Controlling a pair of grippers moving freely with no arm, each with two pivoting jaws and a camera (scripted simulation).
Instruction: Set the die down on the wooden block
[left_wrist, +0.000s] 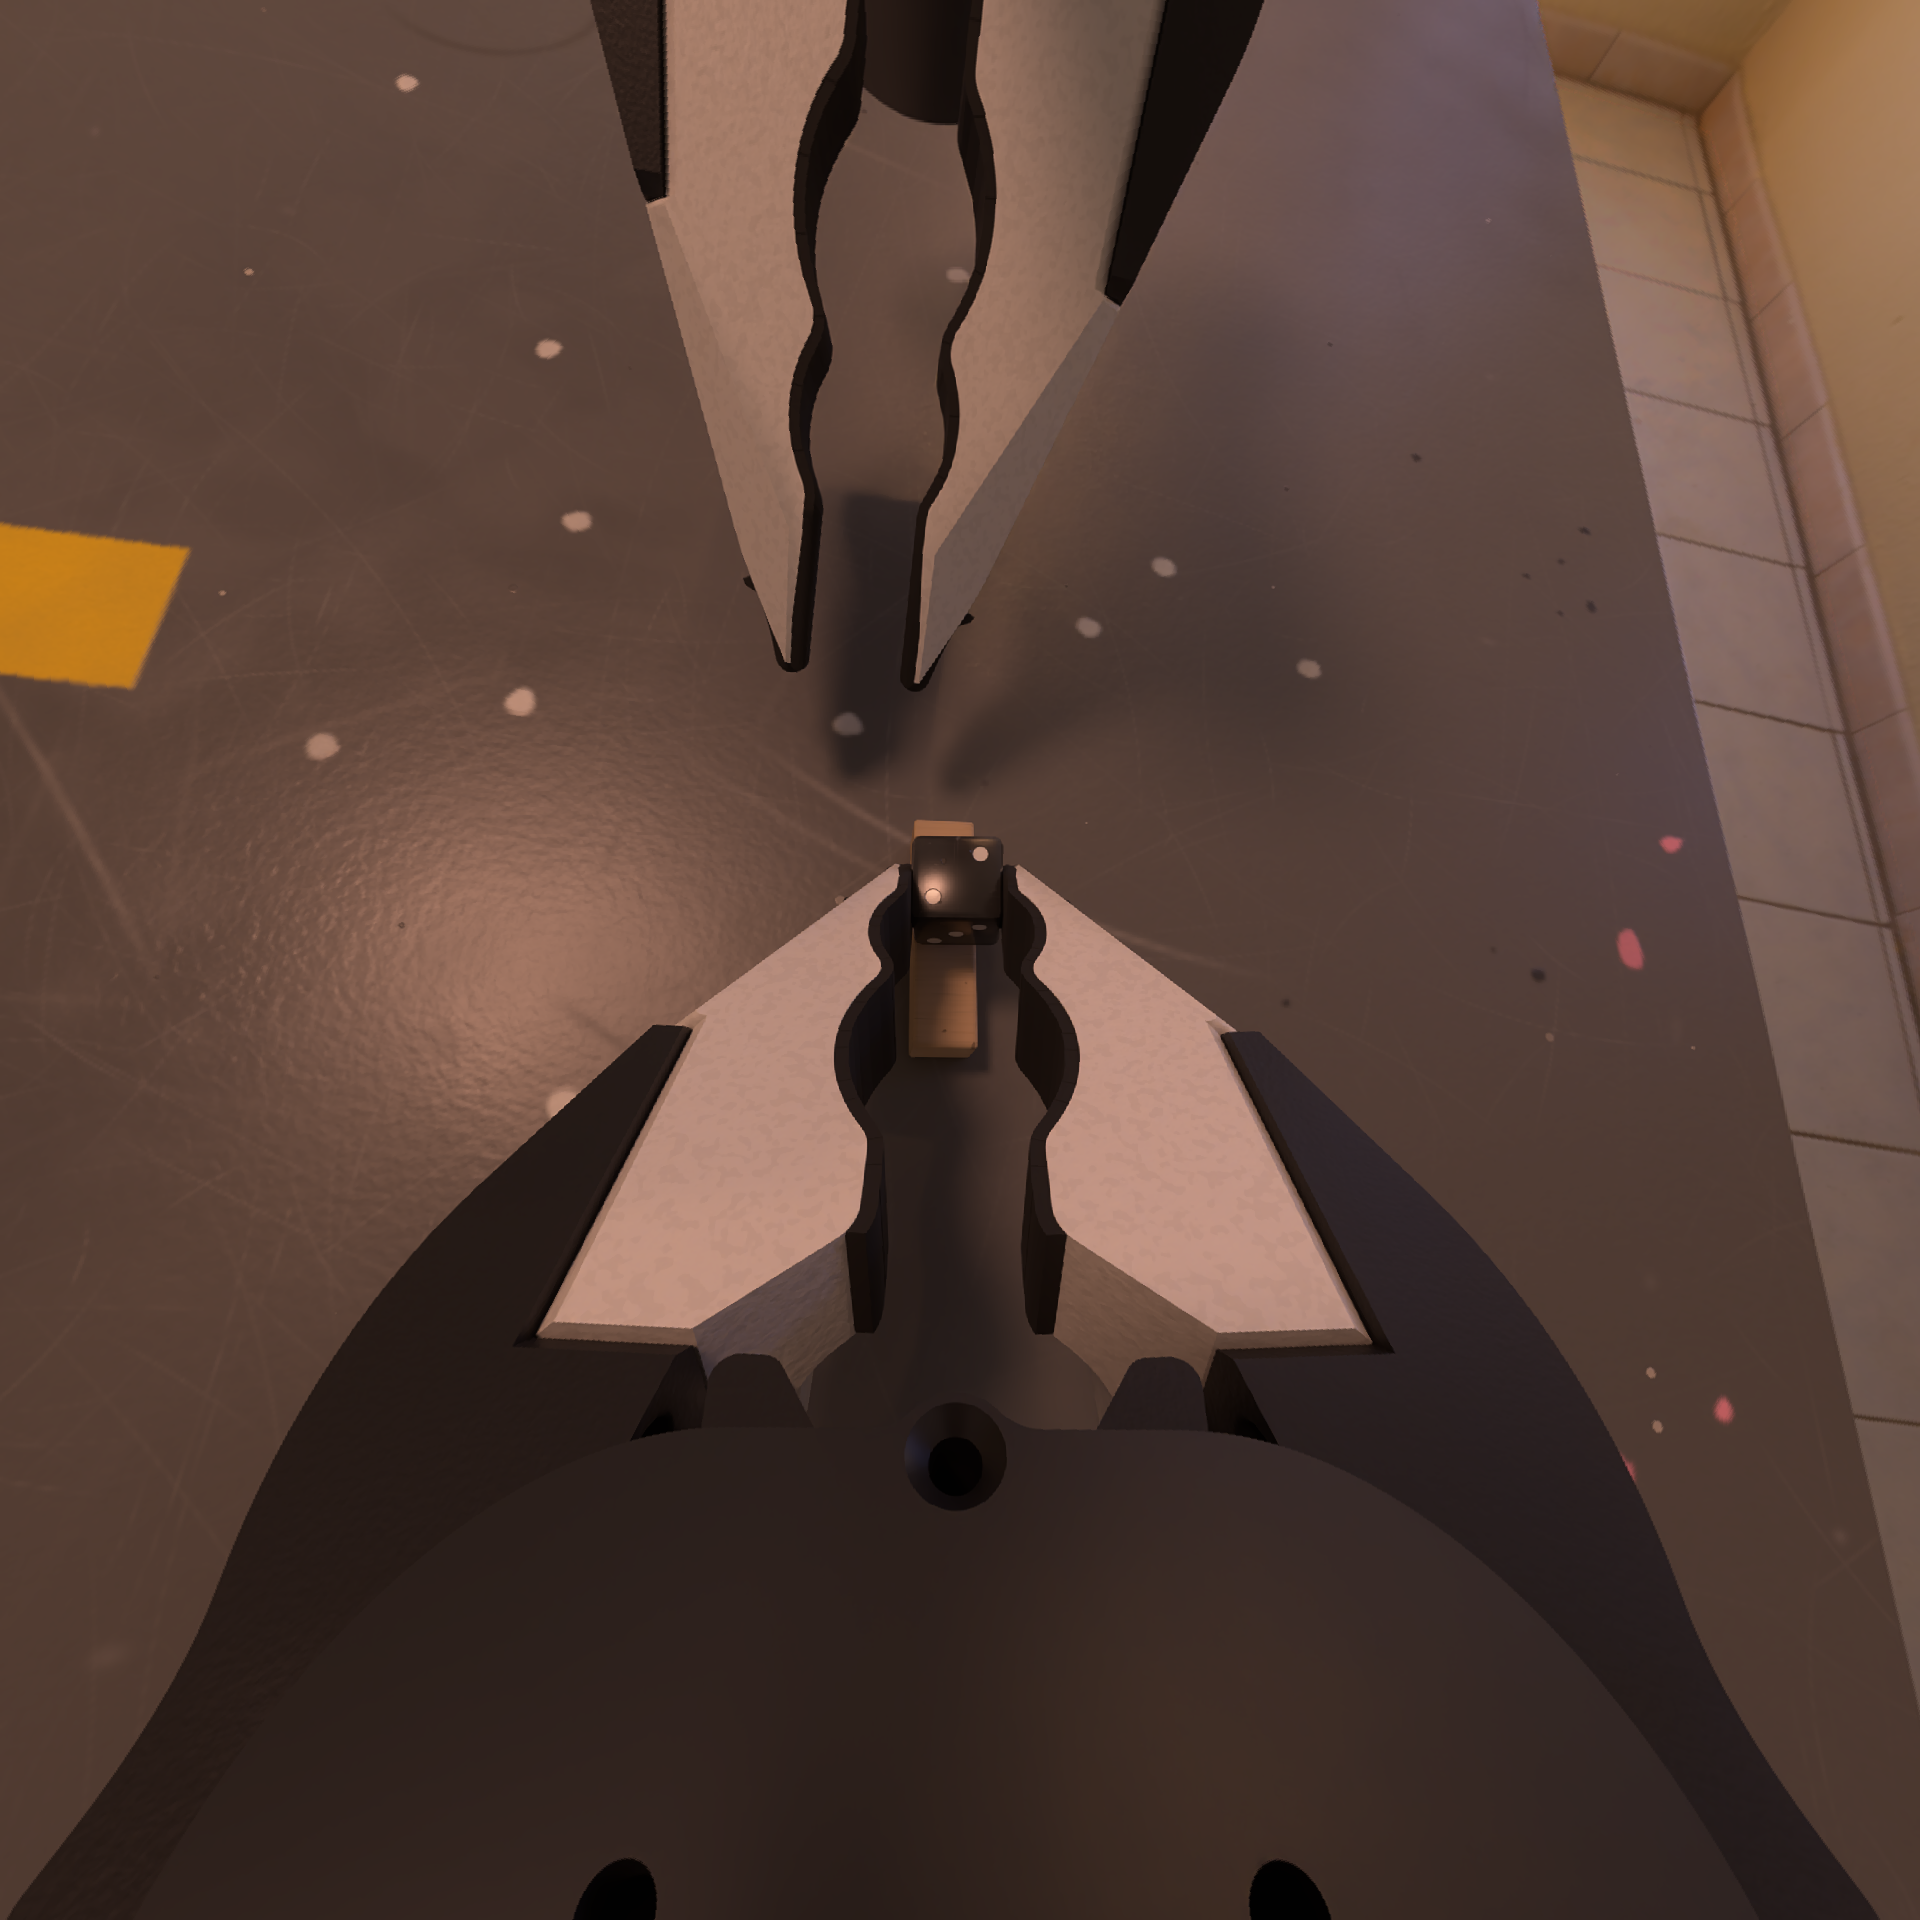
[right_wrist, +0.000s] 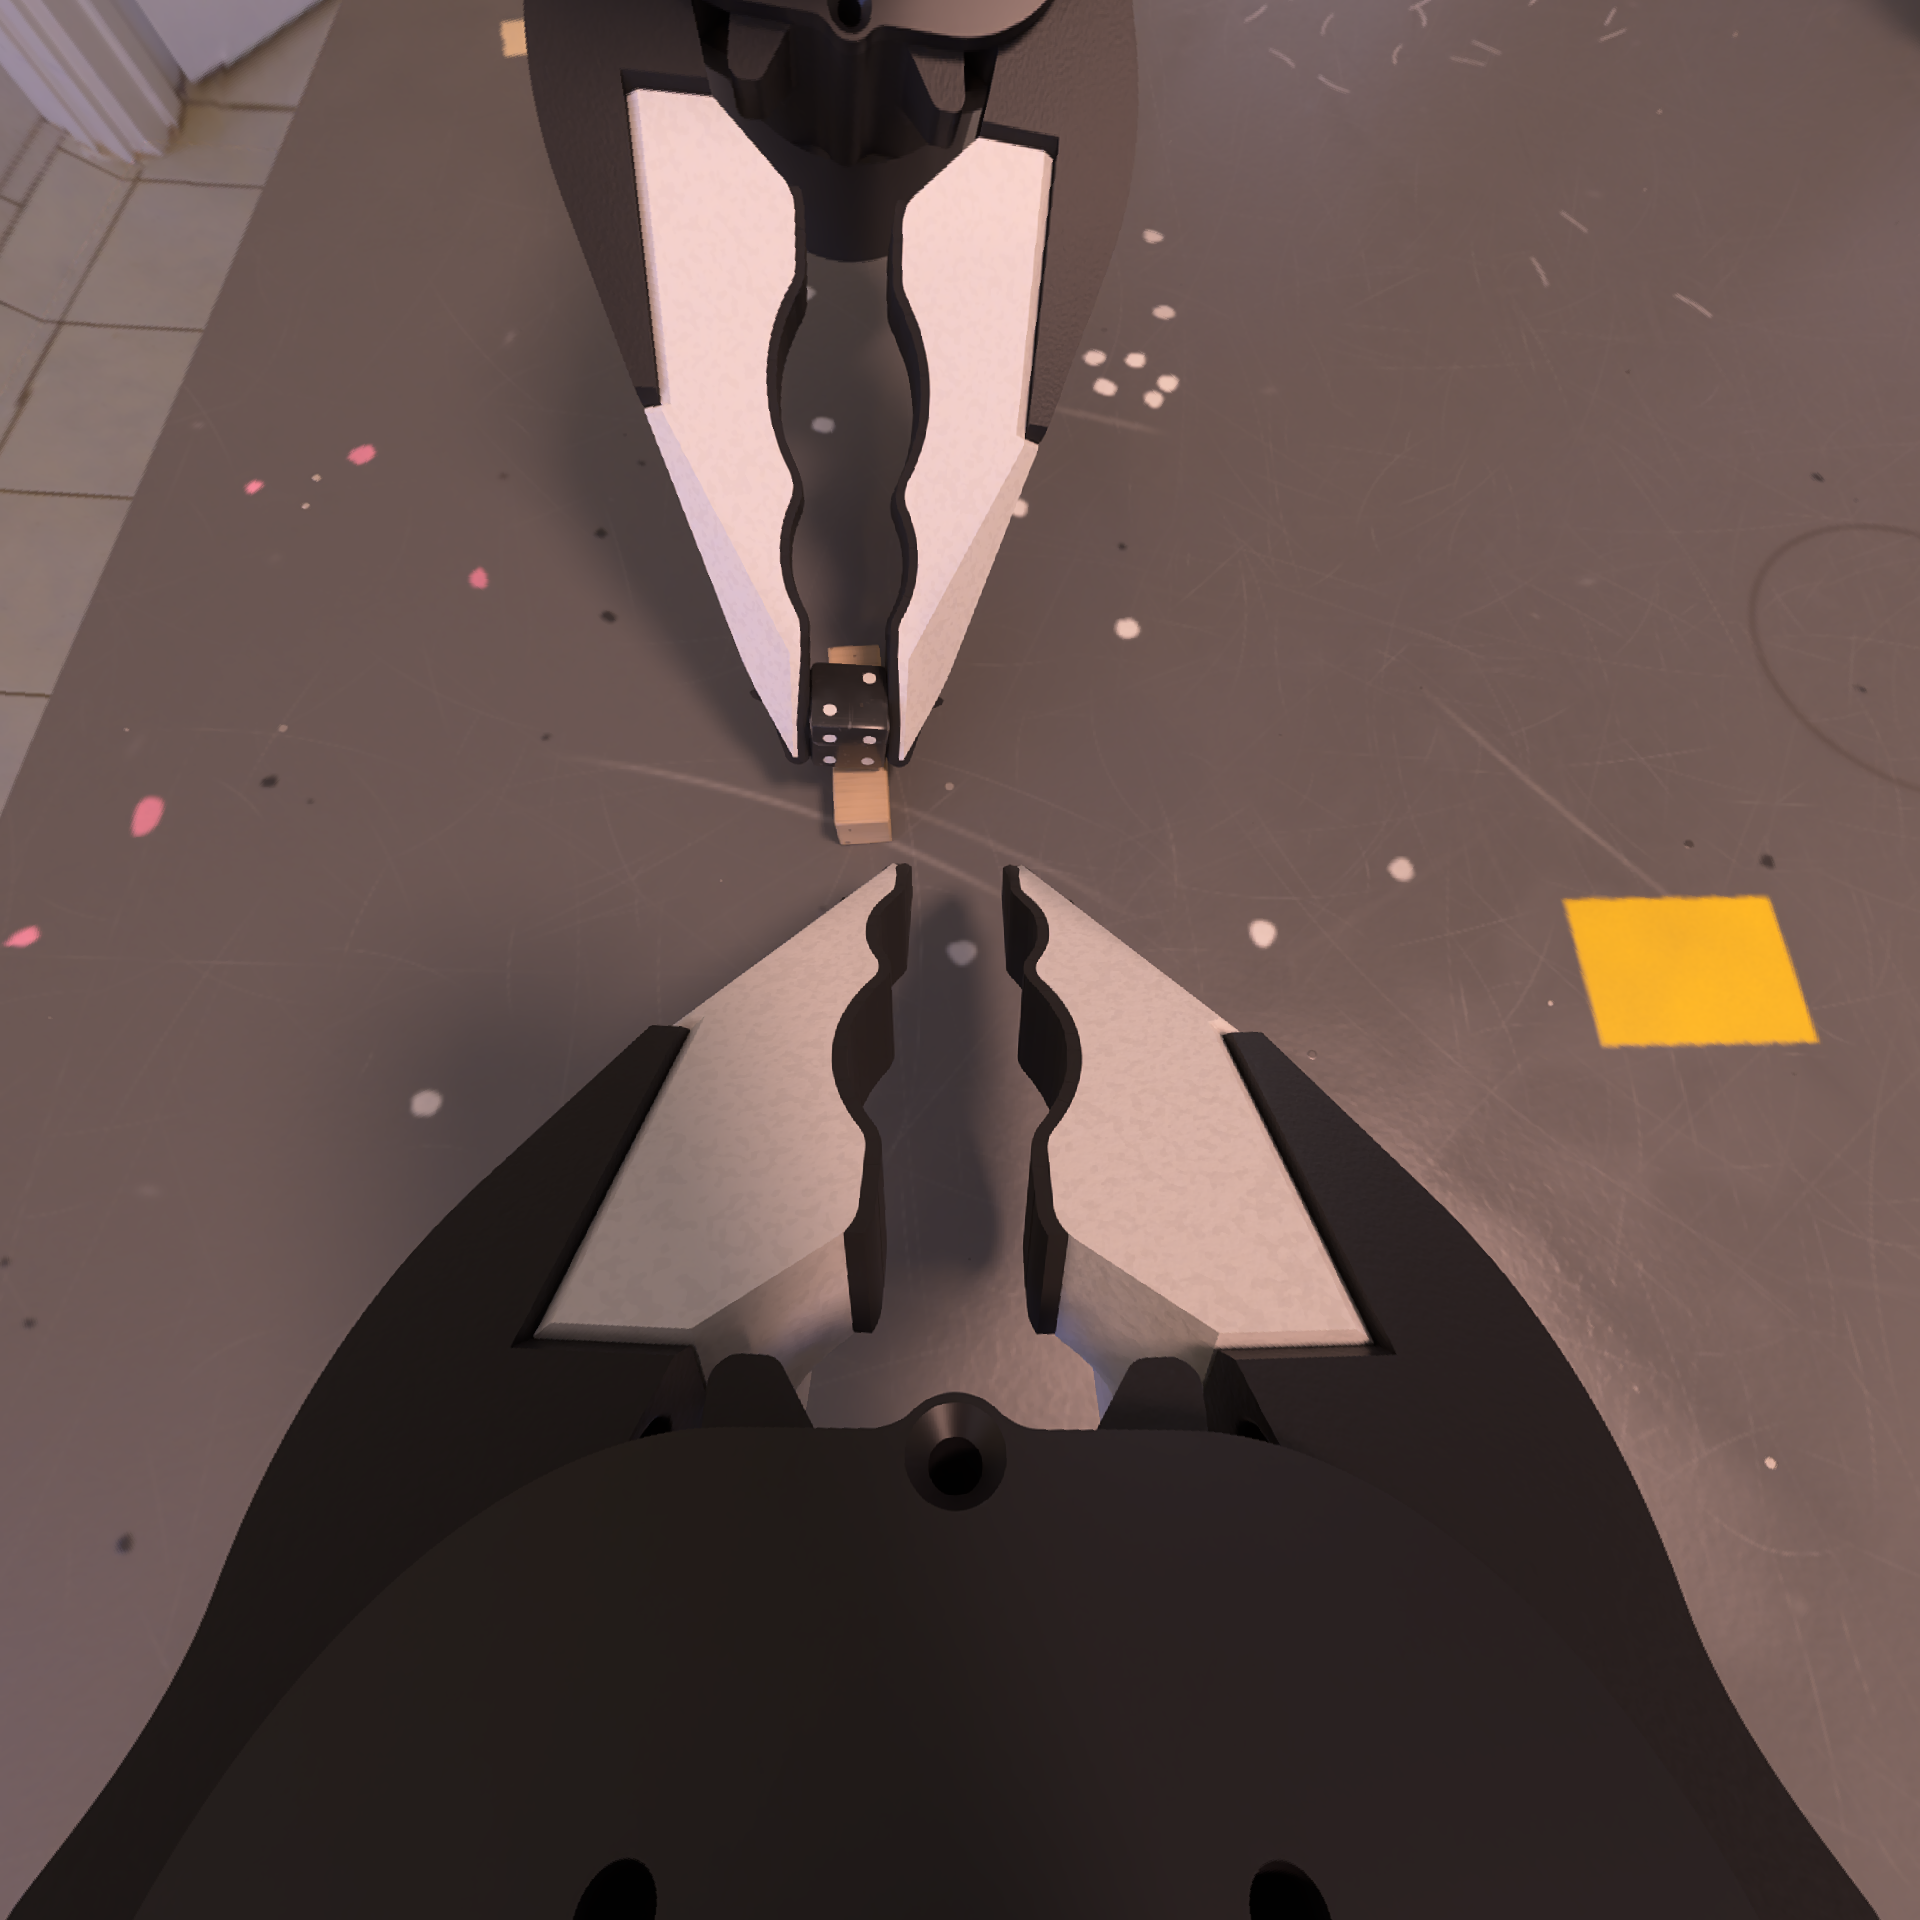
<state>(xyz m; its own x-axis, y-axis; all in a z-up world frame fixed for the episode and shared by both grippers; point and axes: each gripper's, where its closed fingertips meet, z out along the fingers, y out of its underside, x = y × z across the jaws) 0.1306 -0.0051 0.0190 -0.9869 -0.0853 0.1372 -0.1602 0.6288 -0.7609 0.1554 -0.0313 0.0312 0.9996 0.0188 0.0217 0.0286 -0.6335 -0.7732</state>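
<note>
A: Start close in. What are the left tongs (left_wrist: 956, 883) doing?

B: They're clenched on the die (left_wrist: 958, 896), black with white pips, pinched right at the fingertips (left_wrist: 1023, 891).

A: And the die, is it on the block (left_wrist: 943, 1003) ?

B: It sits over the pale wooden block, which lies lengthwise between the fingers on the table (left_wrist: 416, 935). The far end of the block pokes out just past the die. From the opposite side the die (right_wrist: 850, 719) looks to rest on top of the block (right_wrist: 862, 805), though I can't be sure it touches.

A: The right tongs?

B: The right tongs (right_wrist: 956, 883) are released, a clear gap between the tips and nothing in it. They point straight at the left tongs (right_wrist: 850, 753), tips near the block's end but apart from it.

A: Farther out?

B: In the left view the right tongs (left_wrist: 854, 670) hang beyond the die. The table is dark grey, scratched, flecked with white and pink spots. A yellow patch (right_wrist: 1688, 971) lies well off to one side, and pale floor tiles (left_wrist: 1766, 623) run past the table's edge.
</note>
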